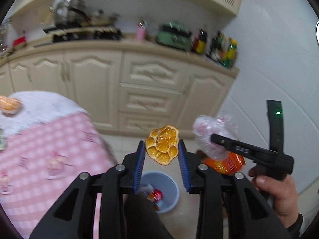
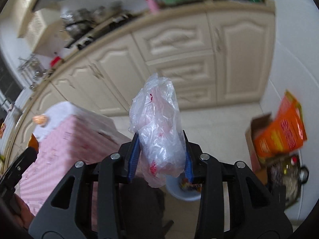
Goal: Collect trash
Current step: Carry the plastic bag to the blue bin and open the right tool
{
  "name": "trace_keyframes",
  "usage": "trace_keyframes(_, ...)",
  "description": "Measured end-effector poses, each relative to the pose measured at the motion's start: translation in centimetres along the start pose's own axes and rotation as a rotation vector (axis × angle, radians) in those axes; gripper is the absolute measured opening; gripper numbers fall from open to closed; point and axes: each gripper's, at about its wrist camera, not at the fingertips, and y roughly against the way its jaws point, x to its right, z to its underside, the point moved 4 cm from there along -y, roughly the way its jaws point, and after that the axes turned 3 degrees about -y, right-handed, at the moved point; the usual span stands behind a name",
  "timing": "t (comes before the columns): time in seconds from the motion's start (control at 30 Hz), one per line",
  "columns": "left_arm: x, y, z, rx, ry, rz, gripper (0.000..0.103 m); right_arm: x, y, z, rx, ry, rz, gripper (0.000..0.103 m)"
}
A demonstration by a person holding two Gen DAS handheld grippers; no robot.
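Left gripper (image 1: 161, 149) pinches a dried orange peel (image 1: 161, 145); right gripper (image 2: 160, 151) clamps a crumpled clear plastic bag with red print (image 2: 157, 129), unreadable. Round grey-blue trash bin (image 1: 171, 187) sits on the floor below both jaws, just beneath the left. Gripper marking reads roughly "DAS".

Your left tool (image 1: 161, 149) is black with blue pads, and the peel (image 1: 161, 145) in it is bright orange with paler ribs. Your right tool (image 2: 160, 153) has the same black and blue; its bag (image 2: 157, 131) is clear, milky plastic with small red marks. You see a pale blue bin (image 1: 169, 187), a pink-and-white checked cloth (image 1: 49, 149) on the bench, cream cabinets (image 1: 151, 87), and an orange box (image 2: 279, 131) with yellow print.
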Motion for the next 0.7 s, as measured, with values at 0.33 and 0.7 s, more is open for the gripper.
trace_keyframes(0.33, 1.9, -13.9, 5.0, -0.285, 0.033, 0.045, 0.032, 6.7, -9.8, 4.7, -0.215, -0.123, 0.047, 0.038)
trace_keyframes(0.7, 0.6, -22.1, 8.8, -0.483, 0.148, 0.087, 0.058, 8.8, -14.3, 6.5, -0.291, -0.180, 0.041, 0.066)
